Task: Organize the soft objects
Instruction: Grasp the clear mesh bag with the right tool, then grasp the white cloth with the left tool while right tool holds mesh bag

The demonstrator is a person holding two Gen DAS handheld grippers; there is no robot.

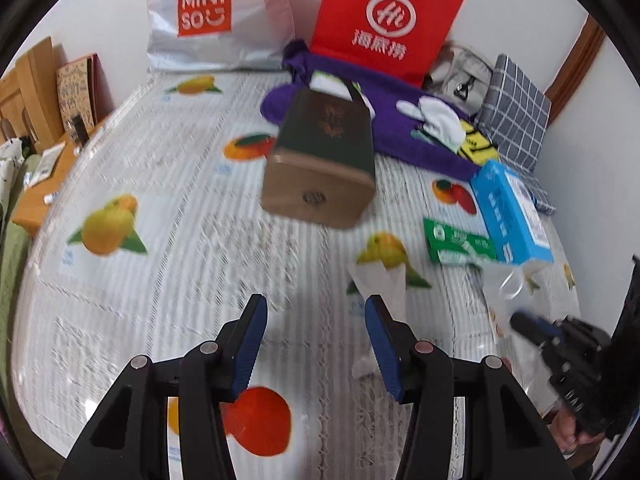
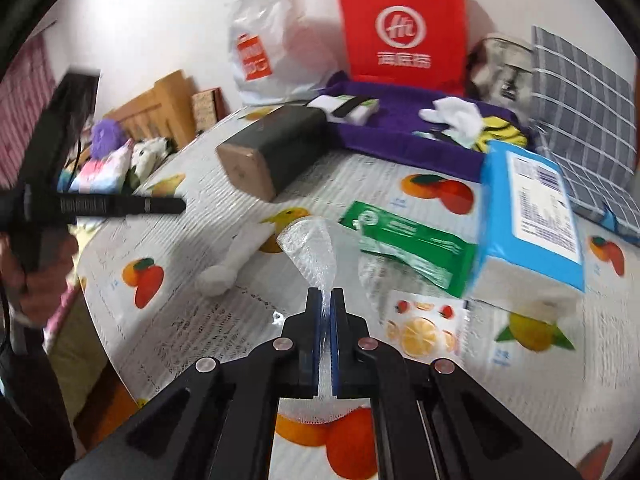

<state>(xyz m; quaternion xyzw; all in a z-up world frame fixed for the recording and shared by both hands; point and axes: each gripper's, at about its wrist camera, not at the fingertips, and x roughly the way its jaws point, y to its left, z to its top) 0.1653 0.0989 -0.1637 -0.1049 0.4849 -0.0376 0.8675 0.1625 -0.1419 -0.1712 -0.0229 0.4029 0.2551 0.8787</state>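
Right gripper [image 2: 327, 300] clamps a clear white mesh sleeve [image 2: 310, 248] beside the green packet [image 2: 412, 248]; left gripper [image 1: 316, 320] gapes wide, empty.

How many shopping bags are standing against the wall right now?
2. The white MINISO bag stands at the back left; the red bag stands right of it, behind the purple tray. More could be hidden behind them.

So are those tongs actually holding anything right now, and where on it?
The right tongs are shut on a clear bubble-textured plastic bag, pinched at its narrow gathered end. The left tongs are open and hold nothing.
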